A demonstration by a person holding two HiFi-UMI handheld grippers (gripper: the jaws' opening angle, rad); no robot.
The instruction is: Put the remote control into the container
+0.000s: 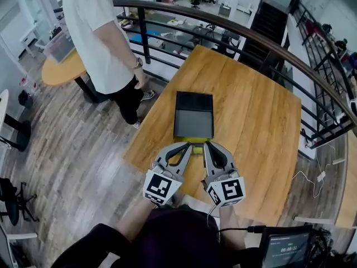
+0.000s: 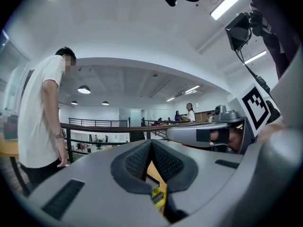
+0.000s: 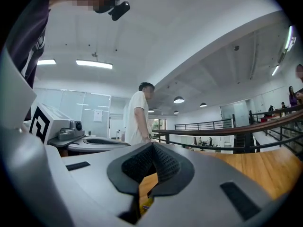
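A black open container [image 1: 193, 115] lies on the wooden table [image 1: 256, 121] just ahead of both grippers. A yellow object [image 1: 194, 140] shows at its near edge, mostly hidden by the jaws; I cannot tell whether it is the remote control. It also peeks out as a yellow piece [image 2: 158, 197] under the left jaws and a yellow sliver [image 3: 146, 204] under the right ones. My left gripper [image 1: 188, 146] [image 2: 150, 148] is shut with nothing between its pads. My right gripper [image 1: 206, 146] [image 3: 152, 150] is shut and empty too, side by side with the left, tips over the container's near edge.
A person in a white shirt [image 1: 103, 35] stands at the table's left corner. A dark railing [image 1: 262, 41] curves behind the table, with a drop to a lower floor beyond. A round side table [image 1: 60, 70] is at the left. A small screen [image 1: 286, 248] sits at the bottom right.
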